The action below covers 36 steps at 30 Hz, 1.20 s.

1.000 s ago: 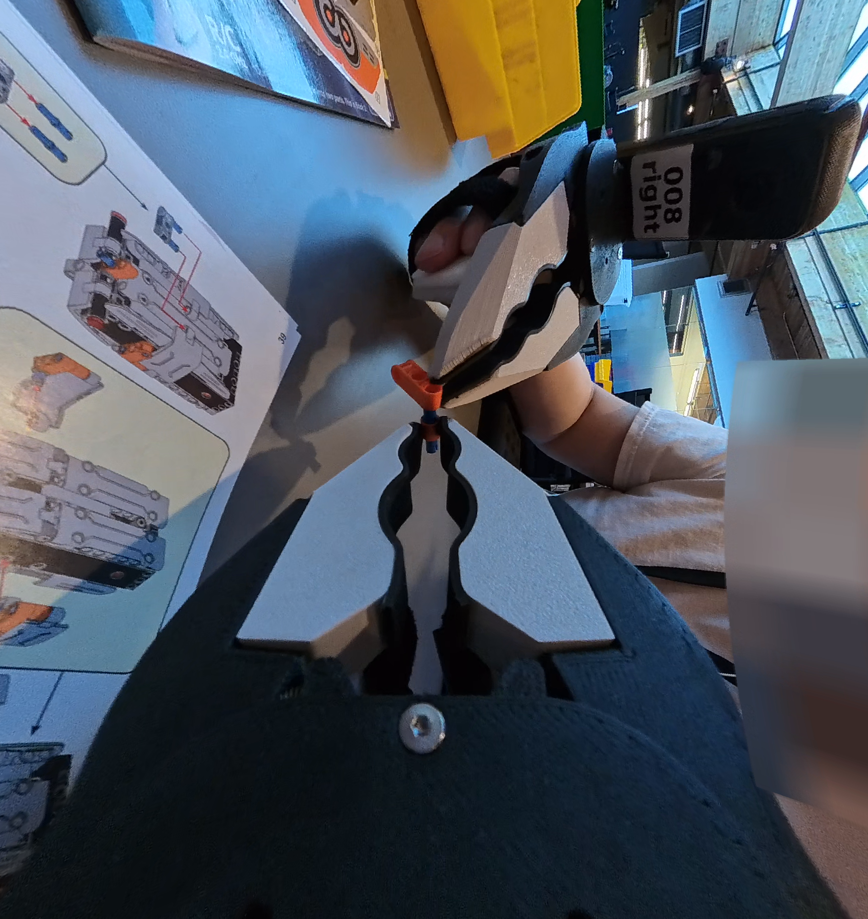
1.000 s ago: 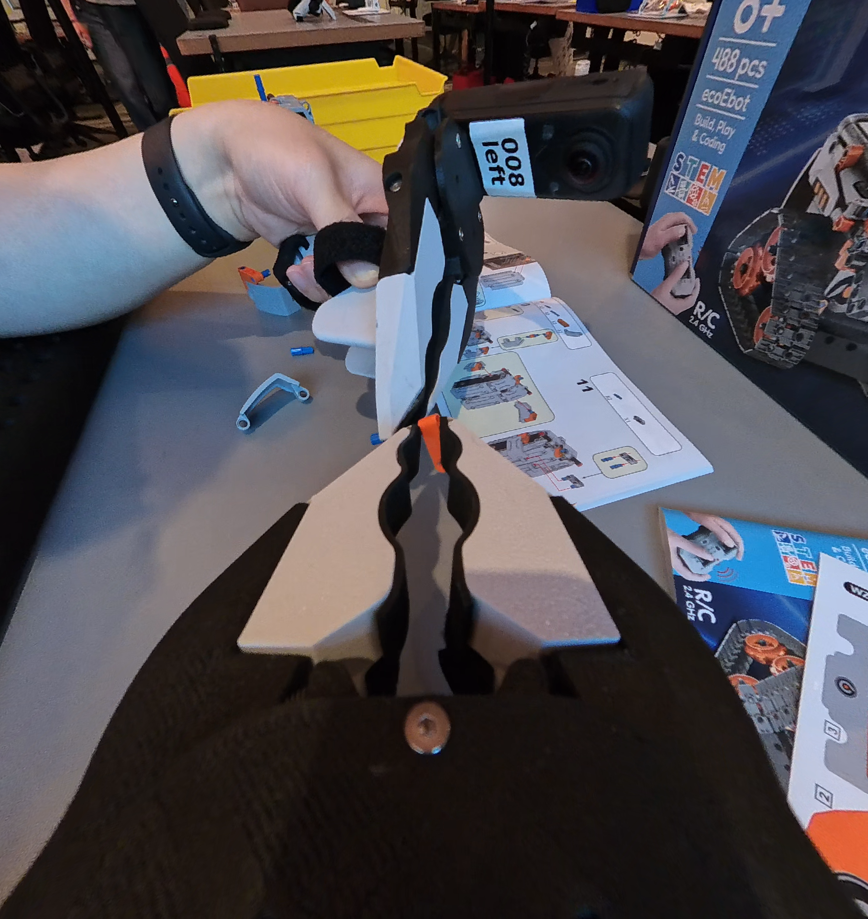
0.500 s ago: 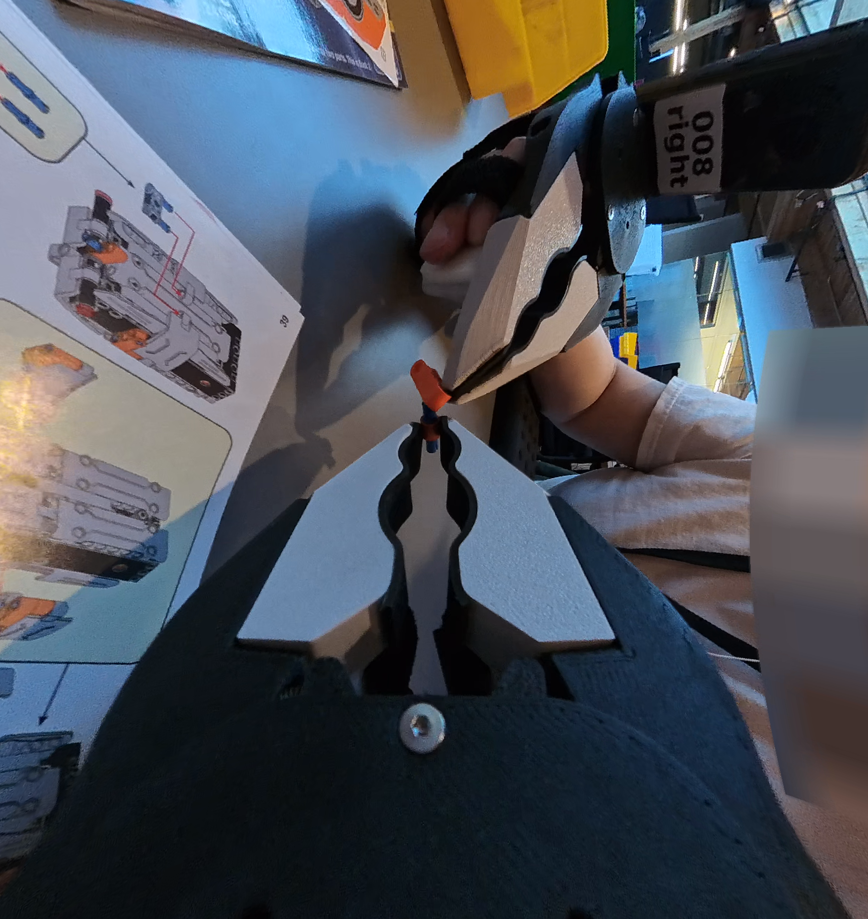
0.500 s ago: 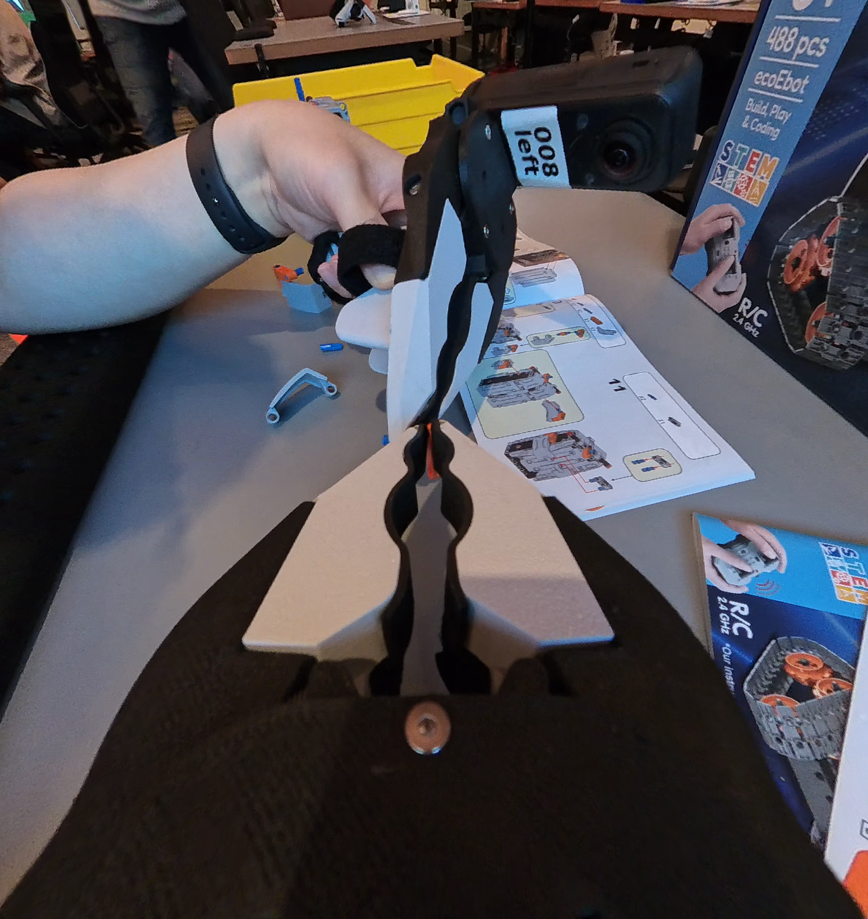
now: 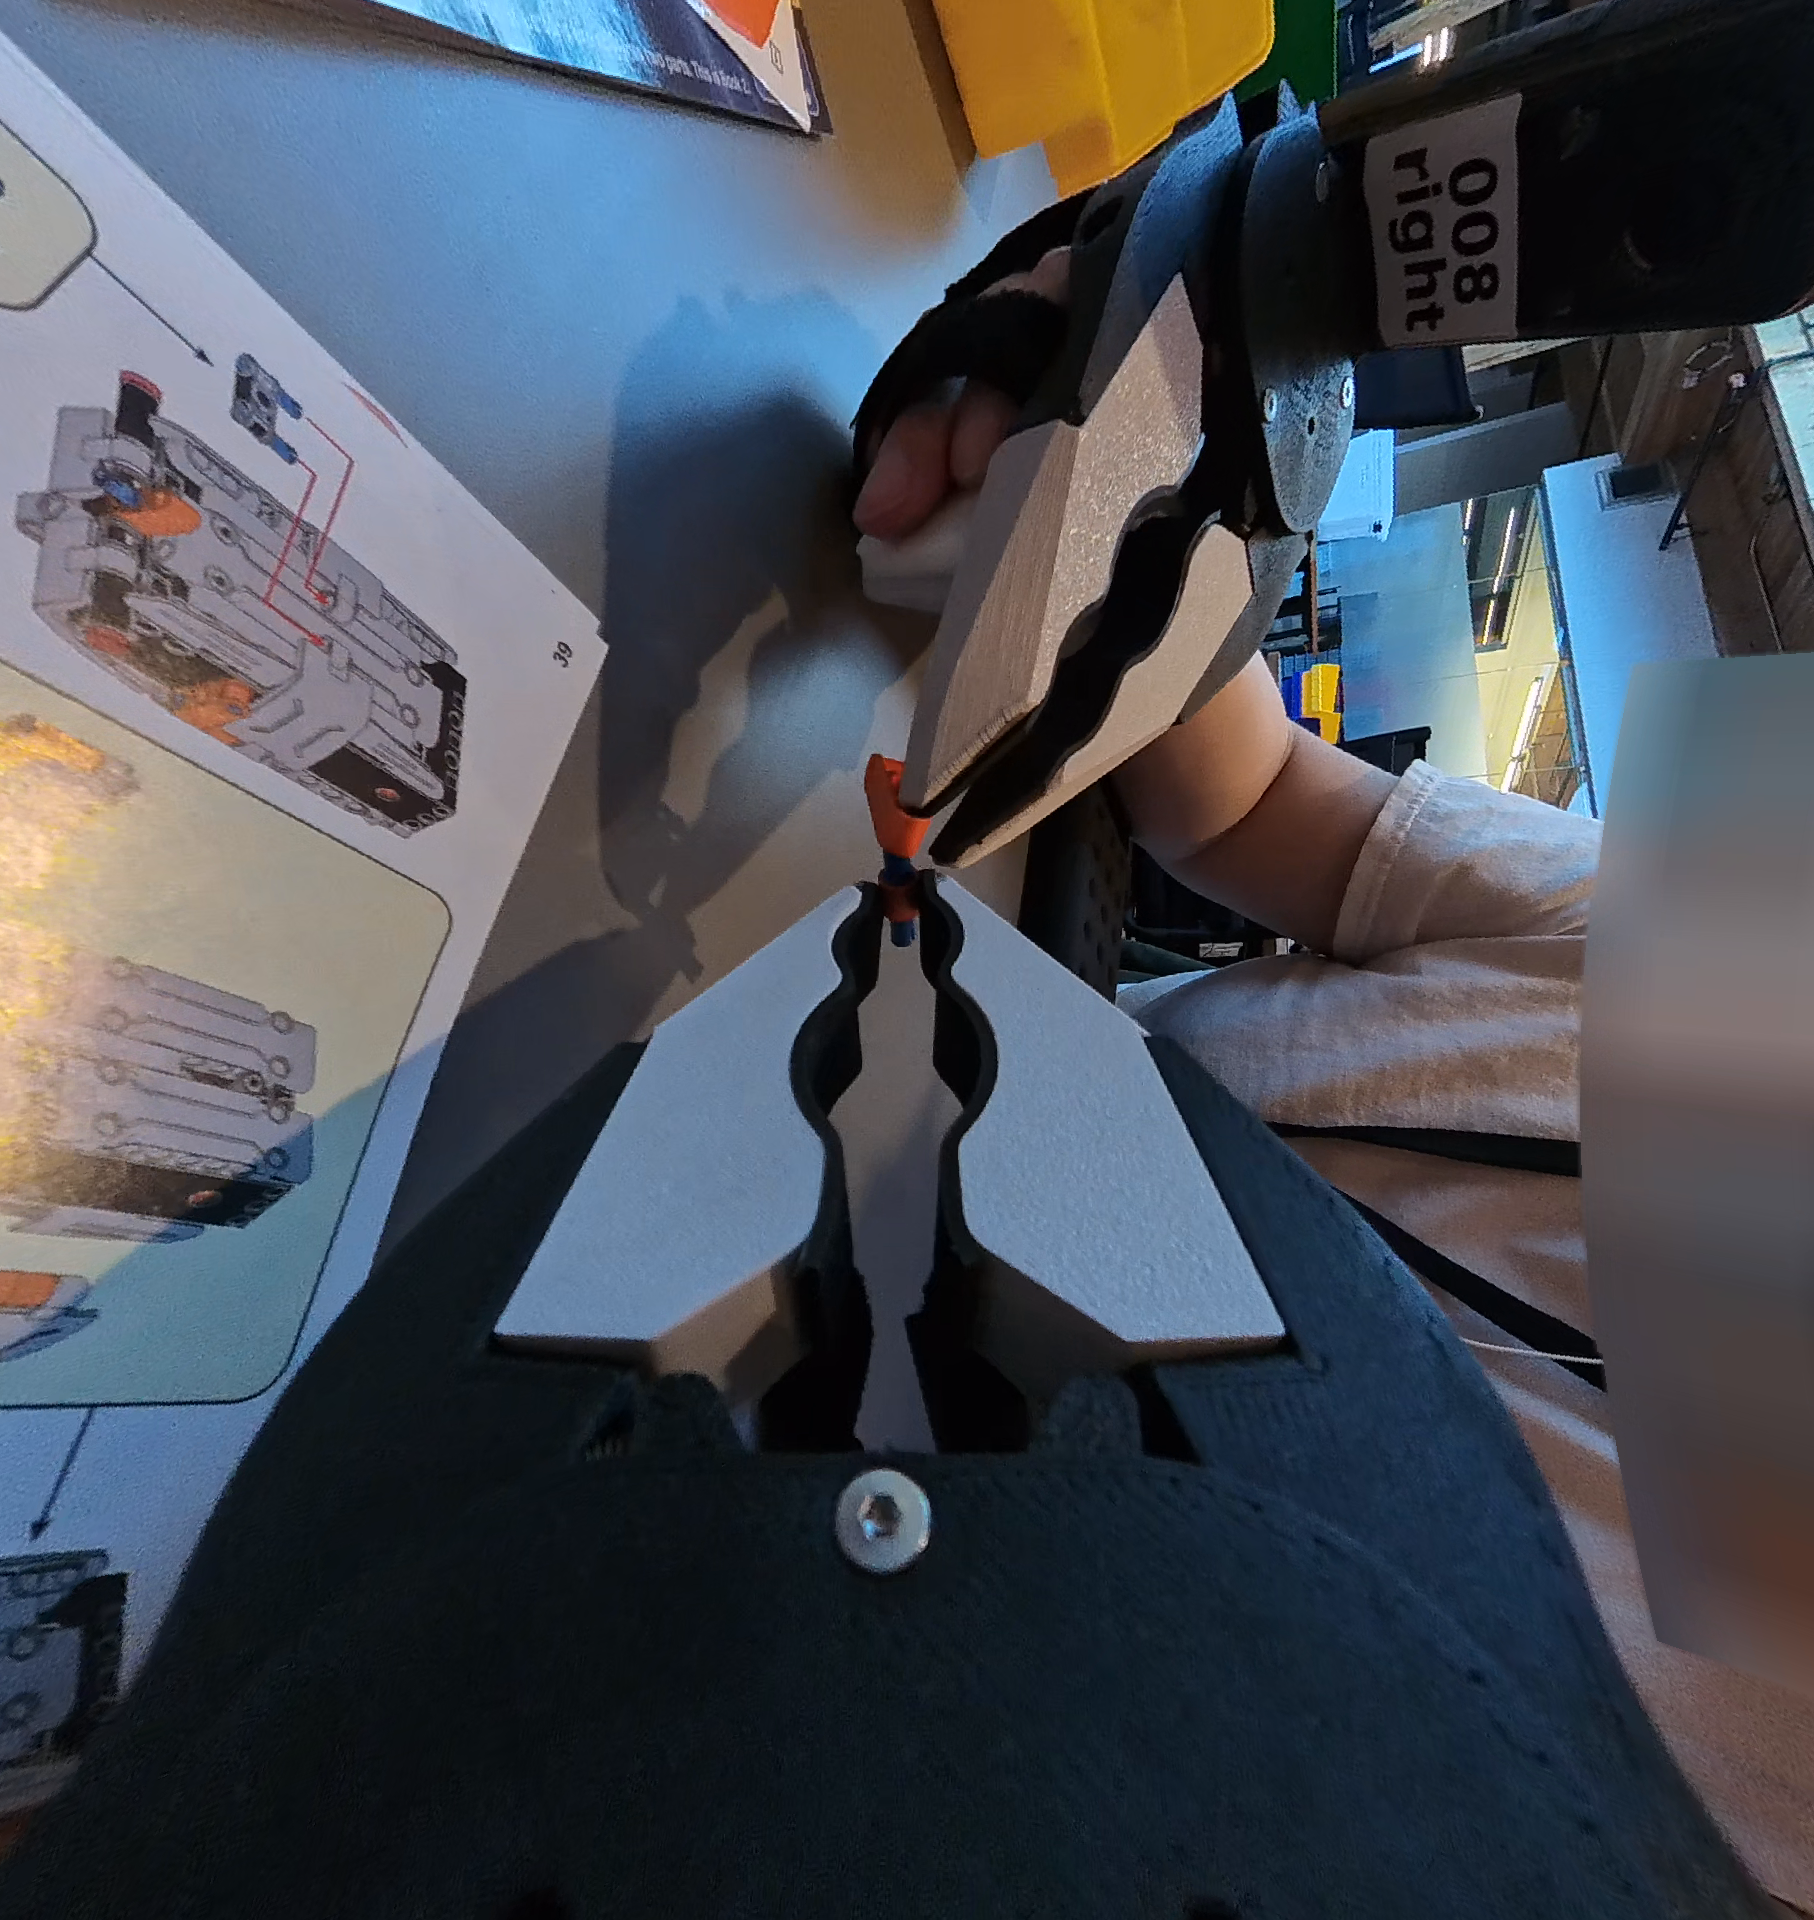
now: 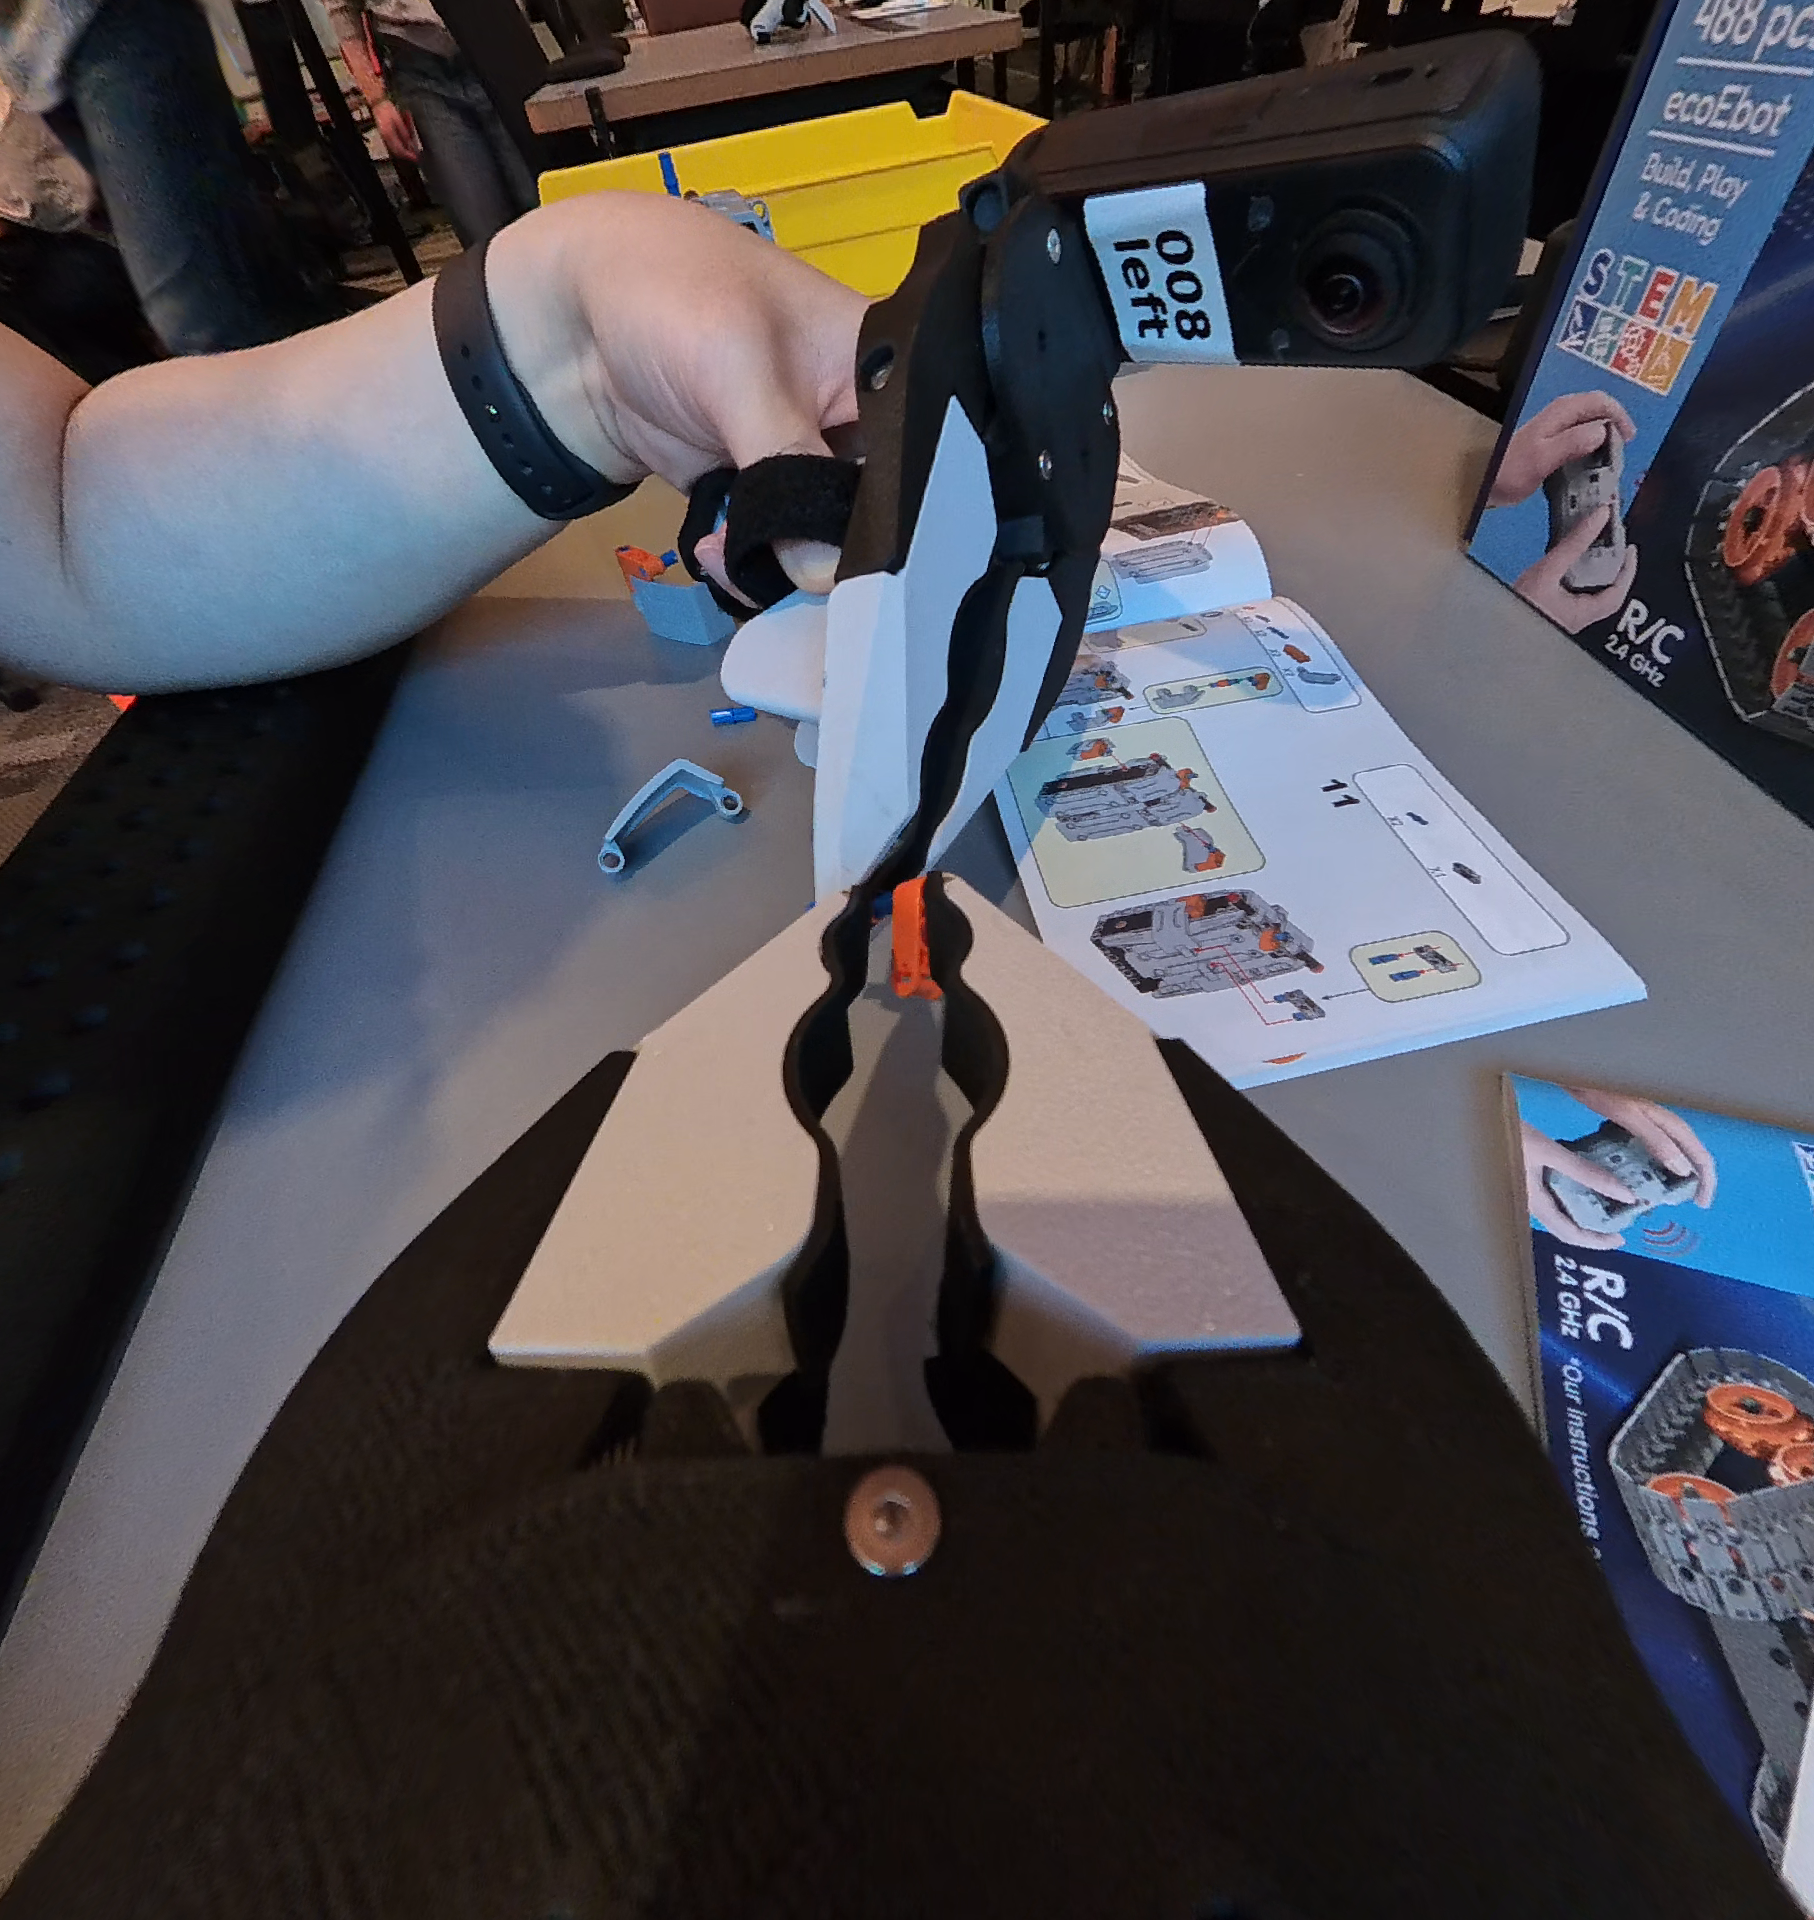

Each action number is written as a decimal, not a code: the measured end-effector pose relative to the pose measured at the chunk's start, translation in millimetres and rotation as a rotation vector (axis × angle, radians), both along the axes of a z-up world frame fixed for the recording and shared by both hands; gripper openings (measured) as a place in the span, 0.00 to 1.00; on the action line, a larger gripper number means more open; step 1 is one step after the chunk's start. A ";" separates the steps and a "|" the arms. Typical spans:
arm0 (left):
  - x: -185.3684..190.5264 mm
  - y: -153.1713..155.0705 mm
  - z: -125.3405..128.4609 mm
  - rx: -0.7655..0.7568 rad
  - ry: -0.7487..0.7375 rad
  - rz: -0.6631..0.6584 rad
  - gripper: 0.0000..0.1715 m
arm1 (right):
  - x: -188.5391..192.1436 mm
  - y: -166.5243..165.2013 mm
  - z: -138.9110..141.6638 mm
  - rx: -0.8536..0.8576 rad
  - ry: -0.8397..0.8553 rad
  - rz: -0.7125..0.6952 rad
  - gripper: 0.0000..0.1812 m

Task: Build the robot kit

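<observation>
My left gripper (image 5: 895,902) is shut on a small blue pin (image 5: 897,912) at its fingertips. My right gripper (image 6: 901,906) is shut on a small orange connector piece (image 6: 913,940). In the left wrist view the right gripper (image 5: 934,816) comes in from the upper right, and the orange piece (image 5: 895,805) sits right on the end of the blue pin. In the right wrist view the left gripper (image 6: 908,868) points down onto my right fingertips; the blue pin is nearly hidden there. Both are held above the grey table (image 6: 446,935).
An open instruction booklet (image 6: 1298,862) lies on the table beside the grippers. A grey curved part (image 6: 669,810), a small blue pin (image 6: 731,714) and a grey-orange assembly (image 6: 674,597) lie at the left. A yellow bin (image 6: 830,177) stands behind. A kit box (image 6: 1692,343) and leaflets (image 6: 1692,1299) are at the right. The tips of both grippers are at nearly the same place.
The two grippers stay tip to tip. The orange piece has turned a little and now stands more in line with the blue pin. Both views have shifted slightly.
</observation>
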<state>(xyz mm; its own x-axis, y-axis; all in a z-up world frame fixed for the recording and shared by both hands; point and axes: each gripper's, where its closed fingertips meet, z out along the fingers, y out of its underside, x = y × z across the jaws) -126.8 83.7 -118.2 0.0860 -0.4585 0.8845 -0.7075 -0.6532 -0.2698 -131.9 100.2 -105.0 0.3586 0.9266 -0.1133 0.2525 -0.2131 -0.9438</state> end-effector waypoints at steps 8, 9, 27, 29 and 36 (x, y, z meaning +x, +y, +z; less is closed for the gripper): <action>0.7 -3.8 2.3 -0.002 -0.007 -0.015 0.03 | 0.3 -1.2 -0.5 0.011 -0.008 0.010 0.06; 0.6 -3.9 2.2 -0.002 -0.006 -0.016 0.03 | 0.1 -1.5 -0.6 0.013 -0.010 0.011 0.06; -1.9 -2.1 -1.2 -0.004 0.011 -0.011 0.03 | -3.9 -7.4 -0.3 0.054 -0.028 0.043 0.11; -2.2 -1.7 -0.9 -0.001 0.011 -0.009 0.03 | -4.2 -7.7 -0.5 0.051 -0.027 0.046 0.12; -1.1 -4.2 2.3 -0.010 -0.003 -0.017 0.03 | -5.8 -9.2 -2.8 0.053 -0.042 0.051 0.18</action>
<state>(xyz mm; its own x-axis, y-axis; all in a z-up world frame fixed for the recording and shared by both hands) -127.9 79.5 -115.9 0.0762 -0.4506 0.8894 -0.7176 -0.6441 -0.2648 -137.7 91.0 -107.8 0.3138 0.9482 -0.0492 0.3016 -0.1487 -0.9418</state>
